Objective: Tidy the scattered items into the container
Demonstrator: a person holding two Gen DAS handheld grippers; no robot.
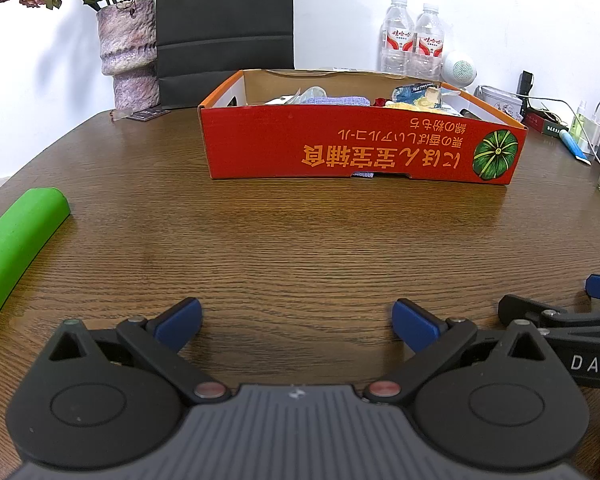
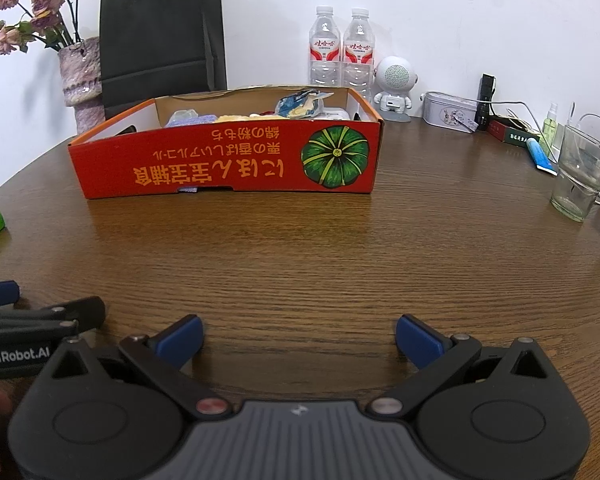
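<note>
Both the left gripper (image 1: 296,322) and the right gripper (image 2: 299,338) hover low over the wooden tabletop (image 1: 300,248) with their blue fingers (image 1: 179,322) spread wide and holding nothing. The red cardboard box (image 1: 360,148) sits ahead at twelve o'clock, well apart from both, with a blue cloth (image 1: 336,101) and a crumpled wrapper (image 1: 418,94) inside. A green block (image 1: 16,248) lies on the tabletop at about nine o'clock of the left gripper.
</note>
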